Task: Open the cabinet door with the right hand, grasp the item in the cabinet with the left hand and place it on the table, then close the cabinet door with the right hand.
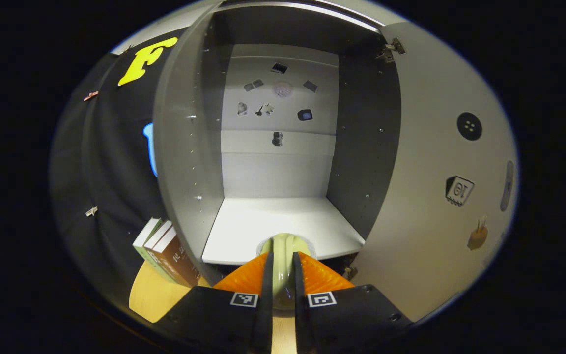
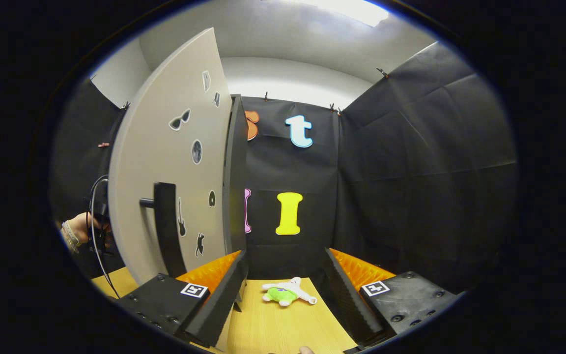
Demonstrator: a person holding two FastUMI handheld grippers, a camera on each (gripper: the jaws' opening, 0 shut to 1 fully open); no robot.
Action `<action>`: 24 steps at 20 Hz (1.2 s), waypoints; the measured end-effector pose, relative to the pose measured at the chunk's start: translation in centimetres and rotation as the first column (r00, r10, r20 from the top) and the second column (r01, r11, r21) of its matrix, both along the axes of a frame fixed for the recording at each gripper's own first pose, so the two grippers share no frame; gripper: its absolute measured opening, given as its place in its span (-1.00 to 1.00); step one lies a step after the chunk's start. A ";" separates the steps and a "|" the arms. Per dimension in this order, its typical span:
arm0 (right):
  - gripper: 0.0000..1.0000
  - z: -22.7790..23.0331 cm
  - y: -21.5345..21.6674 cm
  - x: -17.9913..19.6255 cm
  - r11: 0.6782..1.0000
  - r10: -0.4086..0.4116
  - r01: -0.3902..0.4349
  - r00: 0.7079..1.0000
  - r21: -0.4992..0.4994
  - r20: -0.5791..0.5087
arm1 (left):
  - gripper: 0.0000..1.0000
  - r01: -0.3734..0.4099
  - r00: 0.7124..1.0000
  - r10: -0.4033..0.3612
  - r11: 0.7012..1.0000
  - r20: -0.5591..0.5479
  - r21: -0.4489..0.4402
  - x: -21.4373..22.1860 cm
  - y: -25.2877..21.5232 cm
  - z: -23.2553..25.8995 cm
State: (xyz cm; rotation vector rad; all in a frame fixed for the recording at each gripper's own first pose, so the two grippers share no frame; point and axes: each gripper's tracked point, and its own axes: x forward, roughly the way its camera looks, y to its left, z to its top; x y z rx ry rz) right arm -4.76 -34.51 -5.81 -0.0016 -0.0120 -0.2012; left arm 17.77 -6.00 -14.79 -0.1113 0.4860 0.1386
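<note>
Beside cabinet point(image 1: 184, 147): books point(image 1: 165, 250); left gripper point(image 1: 281, 275) clamps pale item point(image 1: 283, 248); right gripper point(image 2: 283, 290) wide apart, empty; door point(image 2: 165, 162) open.

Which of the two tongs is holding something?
The left tongs: their fingers are squeezed shut on a pale green item just in front of the open cabinet. The right tongs are spread wide open with nothing between them.
</note>
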 end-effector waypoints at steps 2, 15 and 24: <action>0.94 0.1 0.7 -1.3 1.000 -0.003 0.003 1.000 0.007 -0.002 | -0.55 -0.008 1.000 0.008 1.000 -0.002 -0.024 -2.5 -0.4 -0.4; 0.94 2.9 4.1 -6.6 0.999 0.037 -0.036 0.998 -0.018 0.058 | -0.55 0.076 0.996 -0.080 0.992 -0.046 -0.099 -12.5 -5.6 -8.3; 0.95 -0.9 2.2 -3.9 0.997 0.074 -0.075 0.997 -0.010 -0.015 | -0.53 0.065 0.989 -0.078 0.993 -0.126 -0.102 -15.5 -9.1 -18.4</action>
